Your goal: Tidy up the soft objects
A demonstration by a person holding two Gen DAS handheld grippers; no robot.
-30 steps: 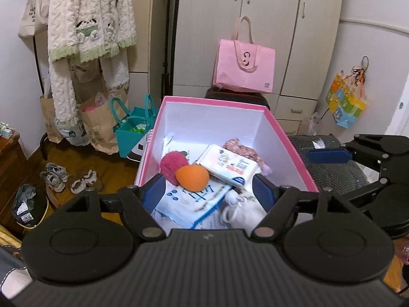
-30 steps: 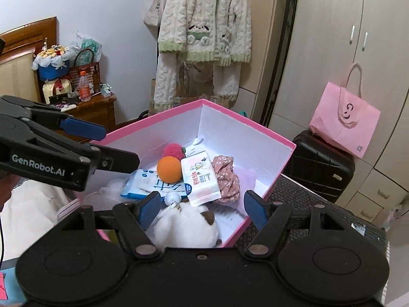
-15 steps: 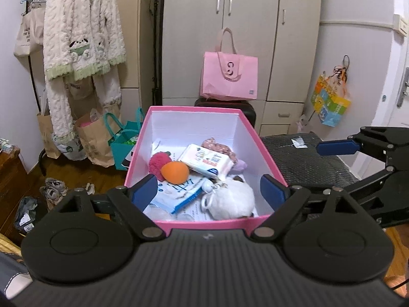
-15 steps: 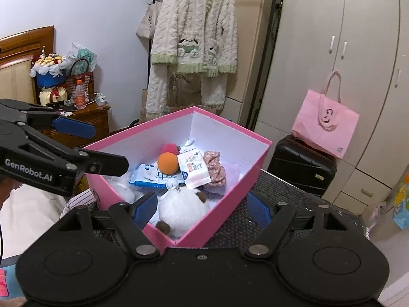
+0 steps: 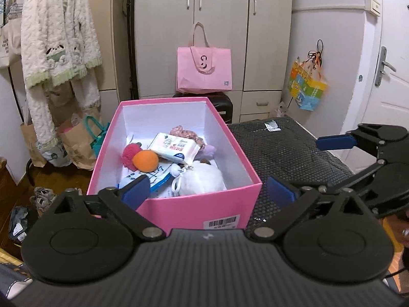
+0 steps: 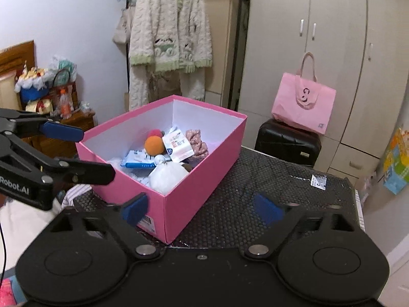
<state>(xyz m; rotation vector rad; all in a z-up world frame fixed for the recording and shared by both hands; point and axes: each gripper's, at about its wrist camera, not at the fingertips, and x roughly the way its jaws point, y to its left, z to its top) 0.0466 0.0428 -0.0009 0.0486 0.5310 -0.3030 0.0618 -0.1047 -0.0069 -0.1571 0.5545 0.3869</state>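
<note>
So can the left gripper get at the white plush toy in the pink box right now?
Probably yes. The left gripper is open and empty, the pink box has no lid, and the white plush toy lies uncovered just behind the near wall, which it must clear.

the box [image 5: 179, 206] is set on the bench [image 5: 286, 151], at its left part. inside the box, a ball [image 5: 145, 160] is lodged left of a wipes pack [image 5: 173, 148]; a plush toy [image 5: 202, 179] is placed nearest the front wall. behind the box, a tote bag [image 5: 204, 70] is stood on a suitcase [image 5: 225, 106].
</note>
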